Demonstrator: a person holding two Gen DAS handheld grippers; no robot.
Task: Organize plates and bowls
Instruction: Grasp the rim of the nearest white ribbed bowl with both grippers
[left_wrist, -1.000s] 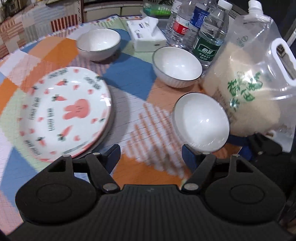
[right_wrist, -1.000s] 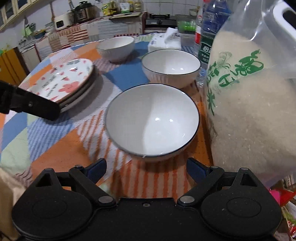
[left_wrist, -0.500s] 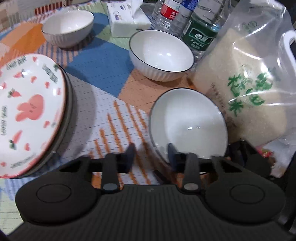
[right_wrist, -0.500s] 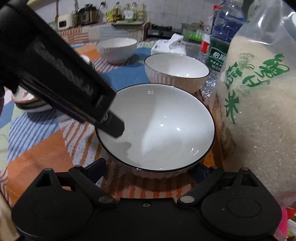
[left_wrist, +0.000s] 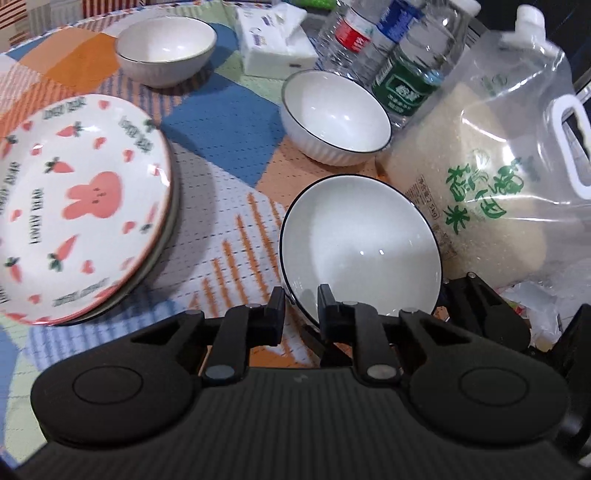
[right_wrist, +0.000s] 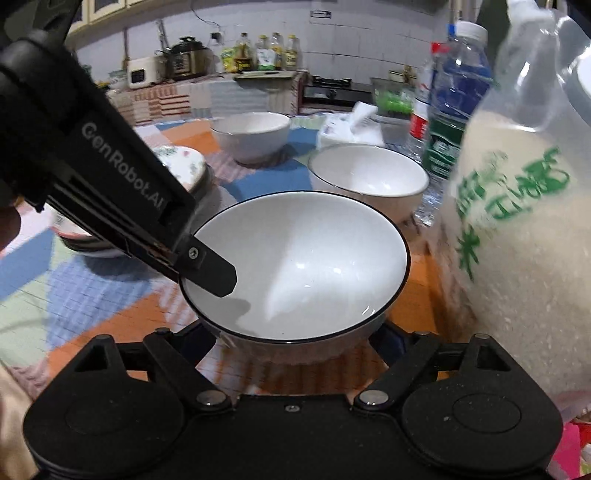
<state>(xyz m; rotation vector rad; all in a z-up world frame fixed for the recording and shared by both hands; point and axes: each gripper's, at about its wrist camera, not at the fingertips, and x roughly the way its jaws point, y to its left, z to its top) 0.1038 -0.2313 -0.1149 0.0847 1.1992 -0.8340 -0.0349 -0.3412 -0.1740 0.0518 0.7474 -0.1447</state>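
Observation:
A white bowl with a dark rim (left_wrist: 362, 236) sits on the patchwork tablecloth next to the rice bag. My left gripper (left_wrist: 301, 306) has its jaws closing on the bowl's near-left rim, one finger inside and one outside. In the right wrist view that inner finger (right_wrist: 210, 273) lies against the bowl (right_wrist: 314, 258). My right gripper (right_wrist: 291, 336) straddles the bowl's near side low down, jaws wide and closing slightly, tips hidden under the rim. Two more white bowls (left_wrist: 336, 114) (left_wrist: 166, 48) stand farther back. Stacked rabbit-print plates (left_wrist: 81, 199) lie at the left.
A big clear bag of rice (left_wrist: 480, 184) stands hard against the bowl's right side. Several water bottles (left_wrist: 402, 74) and a tissue pack (left_wrist: 273, 44) crowd the far edge. A kitchen counter (right_wrist: 258, 85) runs behind the table.
My left gripper swung right from beside the plates to the near bowl and its wide jaws closed over the rim. The right gripper crept in until its fingers flank the bowl.

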